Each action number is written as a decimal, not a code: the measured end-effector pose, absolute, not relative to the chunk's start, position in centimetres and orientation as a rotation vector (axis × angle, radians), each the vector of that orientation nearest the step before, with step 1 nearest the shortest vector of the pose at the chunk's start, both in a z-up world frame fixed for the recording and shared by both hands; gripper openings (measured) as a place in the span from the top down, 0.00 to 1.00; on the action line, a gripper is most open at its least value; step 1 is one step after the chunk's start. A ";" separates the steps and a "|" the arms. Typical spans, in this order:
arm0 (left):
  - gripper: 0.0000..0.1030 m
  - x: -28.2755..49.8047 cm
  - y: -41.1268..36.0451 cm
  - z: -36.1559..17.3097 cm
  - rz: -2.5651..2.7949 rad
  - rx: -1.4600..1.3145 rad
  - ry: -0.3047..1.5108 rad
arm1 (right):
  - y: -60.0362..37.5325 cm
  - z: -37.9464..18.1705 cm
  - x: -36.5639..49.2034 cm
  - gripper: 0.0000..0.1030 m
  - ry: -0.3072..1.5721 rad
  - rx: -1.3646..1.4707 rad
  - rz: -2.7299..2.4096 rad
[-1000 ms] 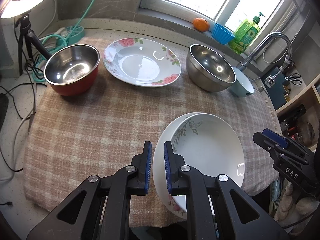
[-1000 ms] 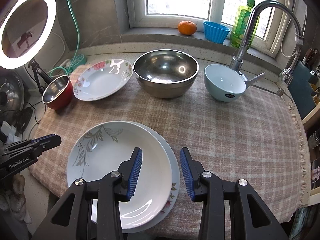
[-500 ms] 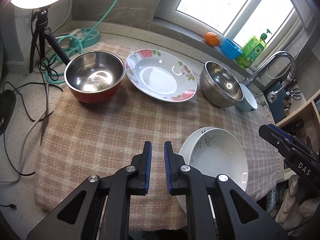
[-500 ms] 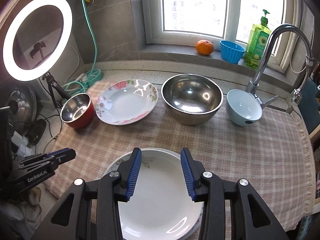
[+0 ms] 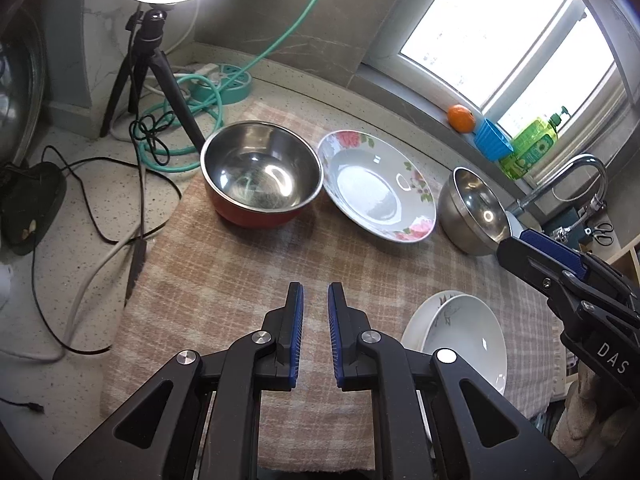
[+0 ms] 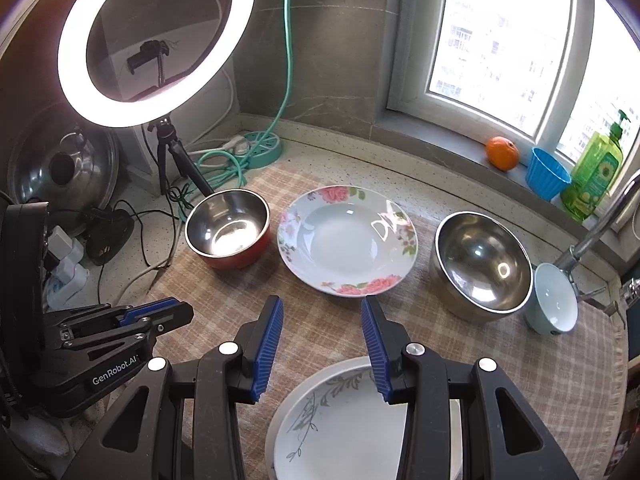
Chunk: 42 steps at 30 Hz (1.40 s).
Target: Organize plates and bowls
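Two stacked white plates (image 5: 464, 328) (image 6: 352, 420) with a leaf pattern lie at the cloth's near edge. A floral plate (image 5: 376, 192) (image 6: 348, 240) lies at the back between a red steel-lined bowl (image 5: 260, 174) (image 6: 228, 230) and a steel bowl (image 5: 474, 210) (image 6: 482, 264). A light blue bowl (image 6: 554, 304) stands by the tap. My left gripper (image 5: 315, 306) is empty, jaws a narrow gap apart, above the cloth left of the stack. My right gripper (image 6: 322, 316) is open and empty above the stack's far edge.
A checked cloth (image 5: 248, 280) covers the counter. A ring light on a tripod (image 6: 160, 40), cables (image 5: 100, 216) and a green hose (image 6: 224, 160) crowd the left. An orange (image 6: 502, 152), a blue cup (image 6: 546, 174), a soap bottle (image 6: 598, 168) and a tap (image 5: 576, 180) stand by the window.
Both grippers have drawn back and up from the stacked plates. The left gripper has swung left. The right gripper has opened wider.
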<state>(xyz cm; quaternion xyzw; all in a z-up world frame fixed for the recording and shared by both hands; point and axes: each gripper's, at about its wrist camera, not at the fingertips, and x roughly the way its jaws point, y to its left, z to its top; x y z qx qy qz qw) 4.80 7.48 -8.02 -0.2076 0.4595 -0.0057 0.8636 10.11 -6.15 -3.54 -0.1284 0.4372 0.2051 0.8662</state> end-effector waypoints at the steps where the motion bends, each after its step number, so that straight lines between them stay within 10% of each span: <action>1: 0.89 4.8 7.7 -7.9 -0.005 -0.440 0.958 | -5.7 -3.6 10.4 0.64 0.915 -0.285 0.441; 42: 0.83 9.7 4.2 -9.1 0.071 -0.712 0.975 | -11.1 -3.3 29.1 0.71 1.193 -0.128 0.723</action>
